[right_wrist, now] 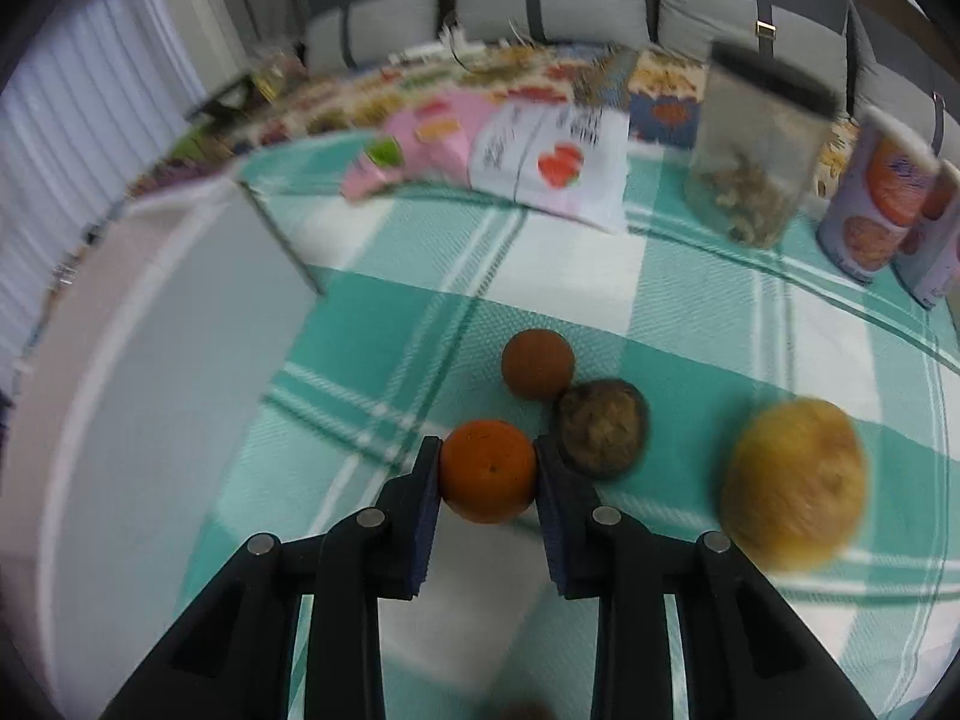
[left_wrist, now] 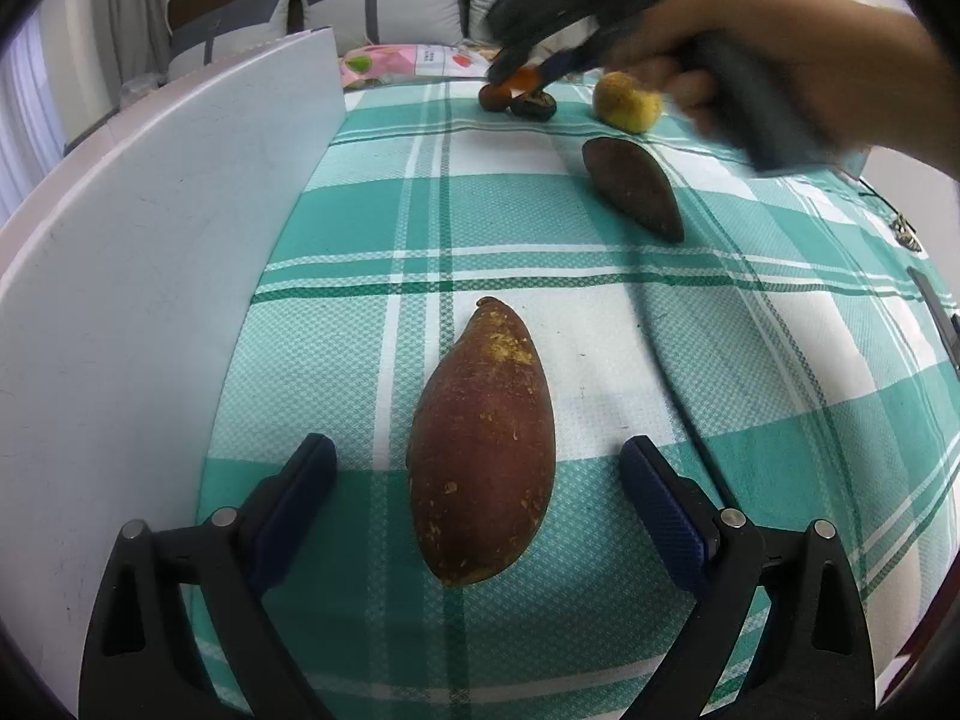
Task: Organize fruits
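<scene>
Two pads of the right gripper are clenched on a small orange, one on each flank, with the fruit resting on the checked cloth of the counter. At two o'clock from it, just beside the right pad, sits a wrinkled brown fruit, and a round reddish fruit lies at twelve o'clock, touching the brown one. A yellow fruit lies at three o'clock, apart. To lift cleanly, the orange probably wants a straight rise so the right pad does not nudge the brown fruit. The left gripper hangs released, its pads astride a long reddish-brown fruit without touching it; a second one lies at one o'clock. A white board stands at nine o'clock. Far back, a clear jar holds pale bits, too blurred to name.
</scene>
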A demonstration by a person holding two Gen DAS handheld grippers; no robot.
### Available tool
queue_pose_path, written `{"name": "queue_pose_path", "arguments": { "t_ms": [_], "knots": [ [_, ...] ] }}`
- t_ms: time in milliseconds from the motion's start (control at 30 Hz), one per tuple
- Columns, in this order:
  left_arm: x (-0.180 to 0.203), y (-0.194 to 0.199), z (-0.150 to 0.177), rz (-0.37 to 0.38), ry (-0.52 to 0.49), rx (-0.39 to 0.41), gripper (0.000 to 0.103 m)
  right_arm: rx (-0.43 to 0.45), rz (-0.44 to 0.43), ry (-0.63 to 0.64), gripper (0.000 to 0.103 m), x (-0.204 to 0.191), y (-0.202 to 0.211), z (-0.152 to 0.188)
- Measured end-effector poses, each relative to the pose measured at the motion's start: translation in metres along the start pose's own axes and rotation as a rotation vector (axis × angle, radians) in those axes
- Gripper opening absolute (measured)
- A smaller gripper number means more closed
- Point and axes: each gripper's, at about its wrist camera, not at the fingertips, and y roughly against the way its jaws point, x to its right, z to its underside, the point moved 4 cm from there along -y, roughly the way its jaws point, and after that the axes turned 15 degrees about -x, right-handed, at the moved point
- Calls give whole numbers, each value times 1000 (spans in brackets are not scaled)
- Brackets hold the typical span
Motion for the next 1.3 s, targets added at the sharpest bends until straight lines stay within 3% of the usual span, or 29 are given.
{"name": "queue_pose_path", "arguments": {
  "t_ms": [133, 267, 367, 467, 600, 667, 767, 833, 900, 967, 1067, 1300],
  "knots": [
    [2, 0, 0, 9, -3, 0, 100, 2, -35, 51, 30, 6, 56, 54],
    [6, 0, 0, 38, -36, -3, 103, -58, 8, 92, 30, 20, 91, 134],
    [13, 2, 0, 100, -96, -3, 103, -114, 58, 57, 30, 41, 90, 193],
    [15, 7, 0, 206, -144, -19, 101, -92, 87, -50, 30, 70, 84, 238],
    [-4, 10, -4, 322, -29, -10, 101, -33, 183, -75, 30, 86, 77, 271],
    [-8, 11, -3, 339, 4, 6, 101, -18, 189, -62, 30, 78, 70, 282],
    [6, 8, -1, 237, -28, 16, 101, 38, 214, -88, 33, 71, 62, 290],
    [14, 4, 1, 142, -59, 4, 101, 60, 232, -97, 46, 69, 59, 289],
    [23, 0, 3, 37, -87, -15, 102, 80, 313, -110, 85, 64, 58, 295],
    [22, -1, 2, 27, -74, -16, 103, 93, 377, -156, 97, 66, 60, 305],
    [20, -2, 2, 23, -68, -18, 103, 92, 325, -199, 102, 72, 58, 318],
    [21, -1, 3, 18, -69, -18, 103, 92, 313, -210, 103, 75, 54, 317]
  ]
}}
